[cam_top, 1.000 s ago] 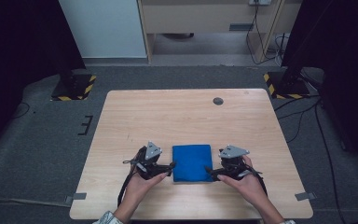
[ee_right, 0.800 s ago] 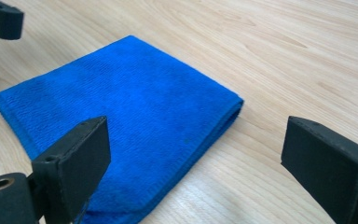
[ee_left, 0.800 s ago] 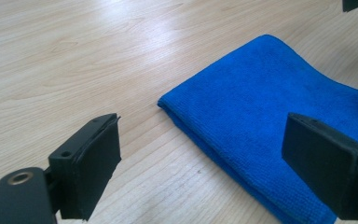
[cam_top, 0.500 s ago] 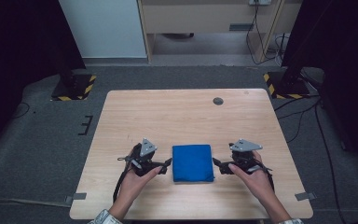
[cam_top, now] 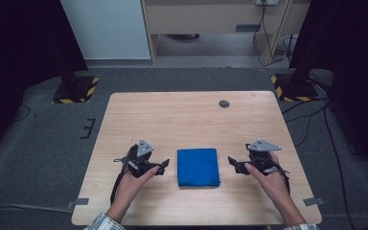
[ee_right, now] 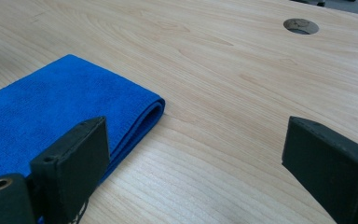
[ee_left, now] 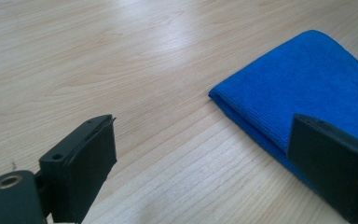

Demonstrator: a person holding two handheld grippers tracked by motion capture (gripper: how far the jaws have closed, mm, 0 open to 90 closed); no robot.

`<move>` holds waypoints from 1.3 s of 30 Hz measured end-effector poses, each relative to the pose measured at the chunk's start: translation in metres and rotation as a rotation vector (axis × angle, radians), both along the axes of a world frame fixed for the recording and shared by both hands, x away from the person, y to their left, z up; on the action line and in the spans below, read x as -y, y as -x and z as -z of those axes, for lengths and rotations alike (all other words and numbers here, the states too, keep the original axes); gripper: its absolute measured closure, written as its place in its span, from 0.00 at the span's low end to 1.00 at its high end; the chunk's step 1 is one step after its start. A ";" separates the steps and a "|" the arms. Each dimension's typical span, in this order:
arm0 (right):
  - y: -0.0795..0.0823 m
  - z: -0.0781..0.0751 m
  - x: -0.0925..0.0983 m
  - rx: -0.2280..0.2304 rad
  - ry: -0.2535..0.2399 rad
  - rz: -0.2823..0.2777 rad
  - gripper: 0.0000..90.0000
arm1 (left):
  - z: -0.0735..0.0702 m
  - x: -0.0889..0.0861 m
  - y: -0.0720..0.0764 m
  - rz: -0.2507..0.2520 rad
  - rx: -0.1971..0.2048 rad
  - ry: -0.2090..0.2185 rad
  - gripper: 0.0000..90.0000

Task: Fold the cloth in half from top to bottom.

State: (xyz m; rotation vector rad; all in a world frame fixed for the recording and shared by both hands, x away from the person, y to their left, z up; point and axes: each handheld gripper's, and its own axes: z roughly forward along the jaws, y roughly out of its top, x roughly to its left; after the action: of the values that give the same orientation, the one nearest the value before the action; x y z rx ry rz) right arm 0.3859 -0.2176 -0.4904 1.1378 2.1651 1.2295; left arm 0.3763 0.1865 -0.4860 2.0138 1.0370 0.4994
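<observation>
The high view looks forward and down over the whole table (cam_top: 182, 115) from afar; both gripper views skim low and close — sharing the folded blue cloth (cam_top: 198, 166) (opposite edges).

You are working in a lab or recording studio, not a home. Your bench (cam_top: 191, 120) is a plain light-wood top with a round cable port (cam_top: 224, 103) near its far edge, standing alone on grey carpet (cam_top: 43, 143). Black curtains (cam_top: 24, 43) close off both sides. Stand bases with yellow-and-black hazard stripes (cam_top: 74, 91) sit at the far corners, and cables (cam_top: 311, 120) trail across the floor on your right. Strips of tape (cam_top: 78, 202) mark the carpet by the bench's near corners. Behind it stand a pale panel (cam_top: 108, 28) and a wooden cabinet (cam_top: 211, 17).
</observation>
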 end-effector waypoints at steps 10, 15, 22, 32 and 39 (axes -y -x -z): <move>-0.002 0.004 0.007 -0.021 0.010 0.008 0.08 | 0.006 -0.008 -0.003 0.001 -0.028 -0.039 0.07; -0.003 0.005 0.011 -0.026 0.008 0.014 0.08 | 0.008 -0.009 -0.004 0.008 -0.032 -0.054 0.06; -0.005 0.005 0.020 -0.030 0.001 0.042 0.08 | 0.012 -0.014 -0.007 0.008 -0.044 -0.084 0.06; -0.007 0.008 0.028 -0.035 0.010 0.054 0.08 | 0.017 -0.031 -0.013 -0.041 -0.049 -0.108 0.05; -0.008 0.010 0.032 -0.041 0.016 0.074 0.08 | 0.018 -0.045 -0.017 -0.078 -0.047 -0.110 0.05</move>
State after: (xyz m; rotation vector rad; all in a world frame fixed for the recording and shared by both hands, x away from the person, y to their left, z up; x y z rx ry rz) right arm 0.3943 -0.2497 -0.5007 1.2352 2.1386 1.1652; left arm 0.3929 0.2315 -0.5040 2.0958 1.1426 0.5638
